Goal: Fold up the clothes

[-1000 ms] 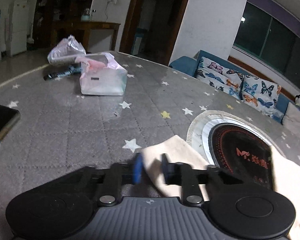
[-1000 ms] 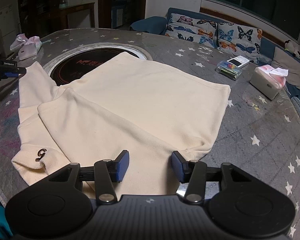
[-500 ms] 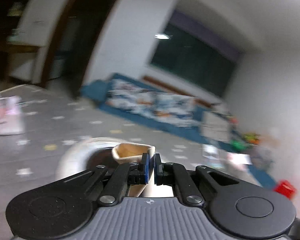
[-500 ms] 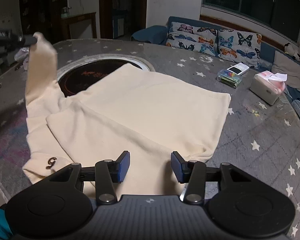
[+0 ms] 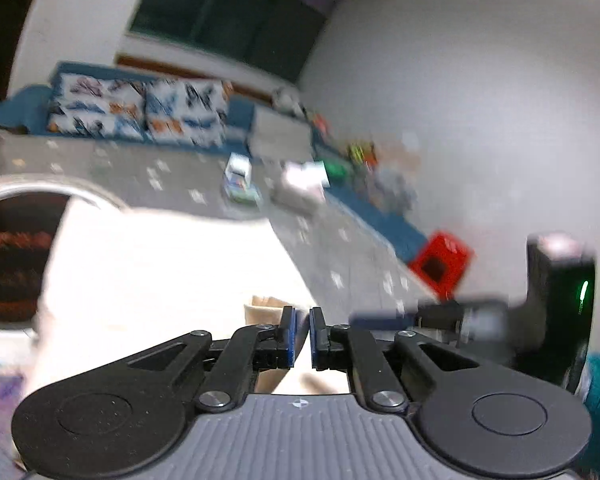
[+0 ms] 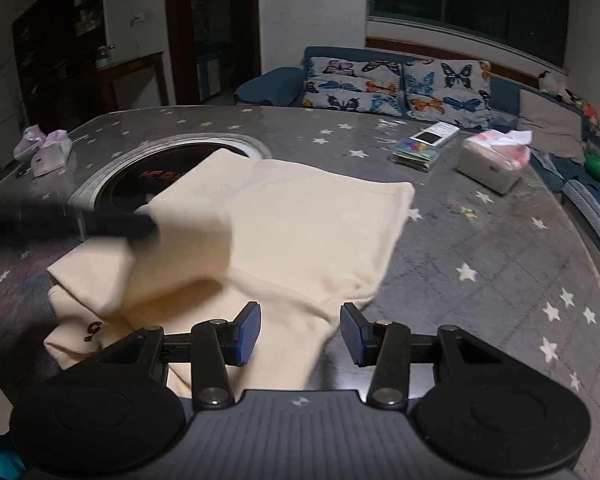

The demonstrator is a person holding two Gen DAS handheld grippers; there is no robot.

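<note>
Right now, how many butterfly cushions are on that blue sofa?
2: the left butterfly cushion and right butterfly cushion lean side by side on the sofa behind the table.

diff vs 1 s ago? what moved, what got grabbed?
The left gripper closed on the cream sweatshirt's sleeve, lifted it off the grey star-print table and swung it across over the sweatshirt's body. Unchanged: the right gripper open at the near hem, the white tissue box in place.
</note>
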